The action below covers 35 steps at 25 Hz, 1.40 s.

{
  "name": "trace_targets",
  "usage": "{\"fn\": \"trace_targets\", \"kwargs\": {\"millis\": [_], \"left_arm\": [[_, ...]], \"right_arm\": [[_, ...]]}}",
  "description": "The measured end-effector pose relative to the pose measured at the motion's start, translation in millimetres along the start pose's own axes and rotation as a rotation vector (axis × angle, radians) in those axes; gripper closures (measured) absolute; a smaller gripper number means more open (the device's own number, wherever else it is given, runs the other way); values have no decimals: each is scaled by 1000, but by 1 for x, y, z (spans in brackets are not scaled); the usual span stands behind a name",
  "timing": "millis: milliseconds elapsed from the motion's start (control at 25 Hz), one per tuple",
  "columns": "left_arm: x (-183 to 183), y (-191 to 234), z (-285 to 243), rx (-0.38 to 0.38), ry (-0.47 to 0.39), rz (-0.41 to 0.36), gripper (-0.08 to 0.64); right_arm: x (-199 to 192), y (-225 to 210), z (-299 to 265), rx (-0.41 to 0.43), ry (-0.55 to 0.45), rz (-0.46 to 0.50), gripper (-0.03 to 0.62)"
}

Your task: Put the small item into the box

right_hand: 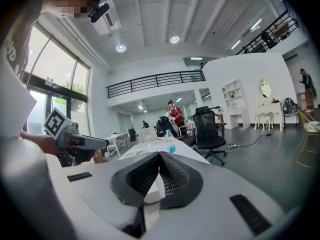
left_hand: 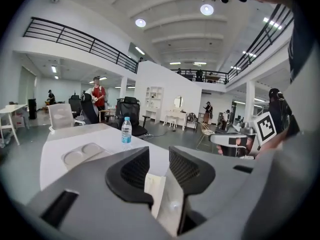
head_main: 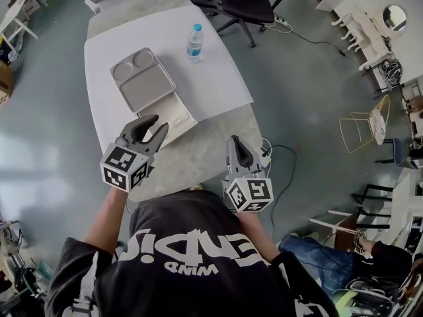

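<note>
An open box lies on the white table: a grey lid (head_main: 142, 78) with two round hollows, and beside it a white base (head_main: 173, 114). I cannot make out a small item in any view. My left gripper (head_main: 156, 125) hovers just in front of the white base; its jaws stand apart with nothing between them, and the white base shows through the gap in the left gripper view (left_hand: 159, 156). The grey lid (left_hand: 82, 154) shows beyond. My right gripper (head_main: 235, 140) is held over the table's near edge with its jaws closed tip to tip (right_hand: 160, 155), holding nothing.
A water bottle (head_main: 194, 41) with a blue cap stands upright at the table's far side, also in the gripper views (left_hand: 126, 131) (right_hand: 170, 141). Black office chairs (head_main: 244, 2) stand behind the table. A cable (head_main: 284, 157) runs over the floor on the right.
</note>
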<state>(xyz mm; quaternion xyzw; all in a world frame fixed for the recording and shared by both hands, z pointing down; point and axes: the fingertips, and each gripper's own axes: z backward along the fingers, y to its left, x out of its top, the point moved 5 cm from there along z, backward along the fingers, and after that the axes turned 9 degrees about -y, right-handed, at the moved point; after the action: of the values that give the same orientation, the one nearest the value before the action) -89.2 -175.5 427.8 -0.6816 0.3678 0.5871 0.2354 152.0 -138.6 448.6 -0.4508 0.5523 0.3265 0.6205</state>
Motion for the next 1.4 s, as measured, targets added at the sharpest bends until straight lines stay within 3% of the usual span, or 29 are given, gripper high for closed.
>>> {"fn": "trace_targets", "kwargs": {"millis": [520, 1400], "left_arm": [[-17, -7, 17, 111, -190, -34, 540], [-41, 0, 22, 170, -198, 17, 551]], "right_arm": [[-12, 8, 2, 25, 6, 47, 574], [-20, 13, -1, 11, -7, 76, 575]]}}
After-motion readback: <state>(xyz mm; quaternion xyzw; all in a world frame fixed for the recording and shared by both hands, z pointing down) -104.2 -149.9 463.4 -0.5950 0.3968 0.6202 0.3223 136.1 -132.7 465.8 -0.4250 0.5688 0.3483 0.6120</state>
